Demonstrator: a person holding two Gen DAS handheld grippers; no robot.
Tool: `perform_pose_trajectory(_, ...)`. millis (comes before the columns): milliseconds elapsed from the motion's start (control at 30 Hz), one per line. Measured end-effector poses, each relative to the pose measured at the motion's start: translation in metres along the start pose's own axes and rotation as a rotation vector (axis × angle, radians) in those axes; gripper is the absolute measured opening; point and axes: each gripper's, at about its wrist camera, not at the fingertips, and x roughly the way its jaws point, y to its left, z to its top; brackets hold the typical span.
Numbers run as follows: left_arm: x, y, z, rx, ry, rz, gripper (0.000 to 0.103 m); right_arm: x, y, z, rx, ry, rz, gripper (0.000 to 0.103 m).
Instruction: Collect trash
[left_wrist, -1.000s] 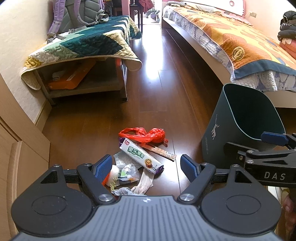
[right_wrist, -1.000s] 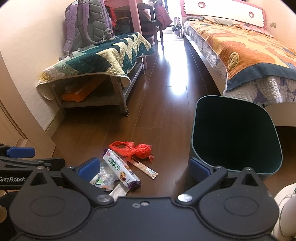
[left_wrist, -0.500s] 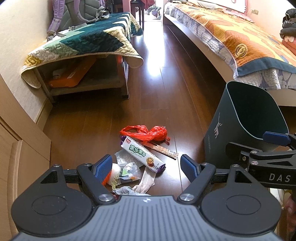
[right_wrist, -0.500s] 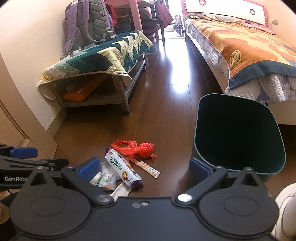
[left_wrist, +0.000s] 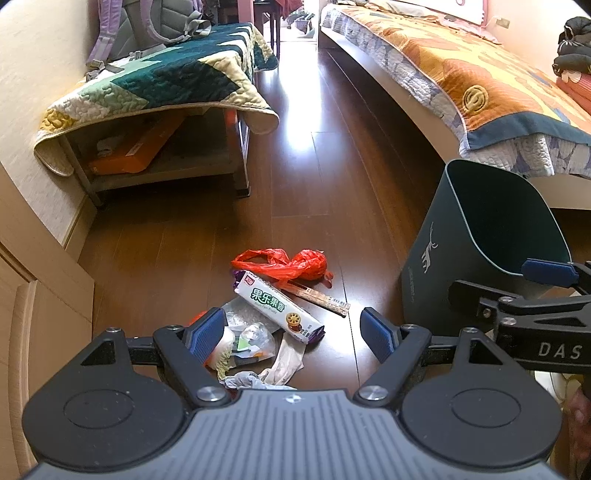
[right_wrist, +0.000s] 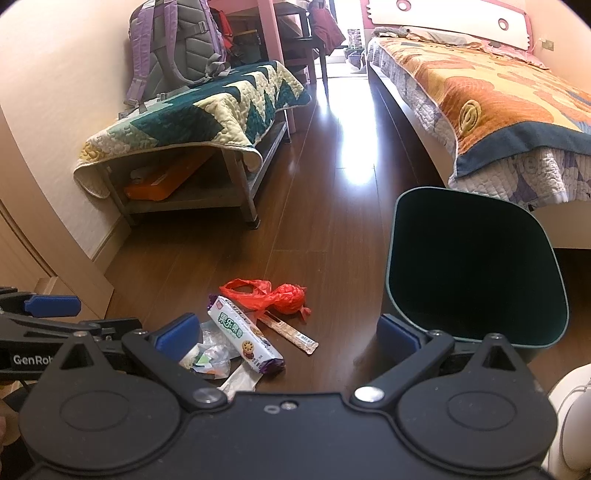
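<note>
Since the earlier frames both cameras had eased slightly back and up, so the litter sat a little lower in each view, while the items themselves had not shifted on the floor (left_wrist: 317, 192). The left gripper (left_wrist: 293, 328) hung above the pile with its jaws spread wide and nothing between them. The right gripper (right_wrist: 286, 334) was likewise wide apart and empty, its right fingertip just in front of the dark green trash bin (right_wrist: 476, 266).

The trash lay in a loose heap on the wooden floor, to the left of the bin and apart from it. A red plastic bag (left_wrist: 286, 264) lay farthest from the cameras, touching a white biscuit packet (left_wrist: 279, 308) with green lettering that lay at a slant. A thin chopstick sleeve (left_wrist: 319, 299) stuck out from under the bag toward the bin. Nearer the left gripper sat crumpled clear wrappers (left_wrist: 245, 338) and a pale strip of paper (left_wrist: 286, 363).

The bin stood upright and open beside the bed (right_wrist: 491, 99); its inside was too dark to read. A low table (left_wrist: 162, 81) draped in a quilt stood against the left wall, with a backpack (right_wrist: 177, 48) on it.
</note>
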Motion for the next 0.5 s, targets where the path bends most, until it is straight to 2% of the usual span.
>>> perform_pose_trajectory(267,0.008,0.002,-0.002,-0.018,0.012,-0.001,0.080,-0.011,0.001,0.001,-0.018,-0.034,-0.048,0.101)
perform_pose_trajectory(400,0.017,0.003,0.001,-0.033,0.013,0.001,0.080,-0.029,-0.008,0.006,-0.037,-0.094,-0.104,0.100)
perform_pose_trajectory(500,0.024,0.002,0.001,-0.044,0.012,0.007,0.080,-0.047,-0.032,0.015,0.001,-0.151,-0.171,0.100)
